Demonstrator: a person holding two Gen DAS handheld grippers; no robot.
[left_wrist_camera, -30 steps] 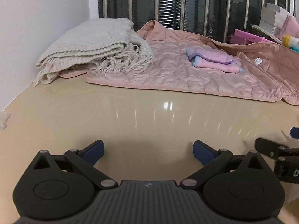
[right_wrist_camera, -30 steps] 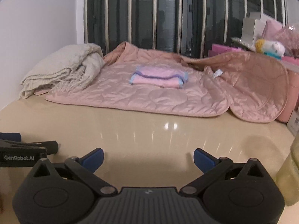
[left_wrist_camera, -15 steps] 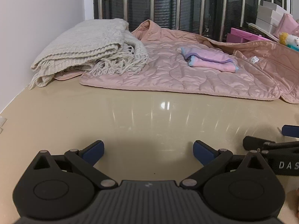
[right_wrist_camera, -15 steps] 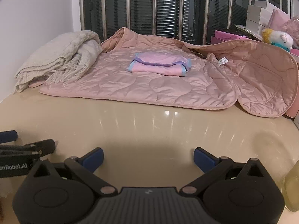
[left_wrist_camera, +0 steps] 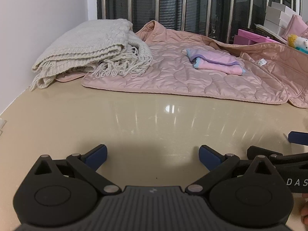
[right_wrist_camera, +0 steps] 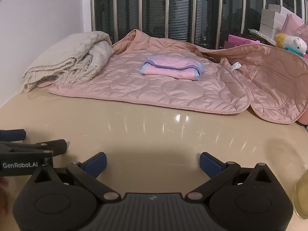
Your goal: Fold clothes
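Only the right wrist view shows a yellowish jar (right_wrist_camera: 301, 196). On the glossy beige surface (left_wrist_camera: 134, 123), a pink quilted jacket (left_wrist_camera: 182, 77) carries a folded pink cloth (left_wrist_camera: 217, 61) beside a cream blanket (left_wrist_camera: 86, 48). Left gripper (left_wrist_camera: 152, 155) and right gripper (right_wrist_camera: 153, 161) hover, jaws spread, empty.

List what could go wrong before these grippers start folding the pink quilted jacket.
1. The small folded pink garment lies on the pink quilted jacket; lifting a hem would probably tip it off.
2. The cream knitted blanket overlaps the jacket's far-left edge and may drag along.
3. The glossy table may let the fabric slide.
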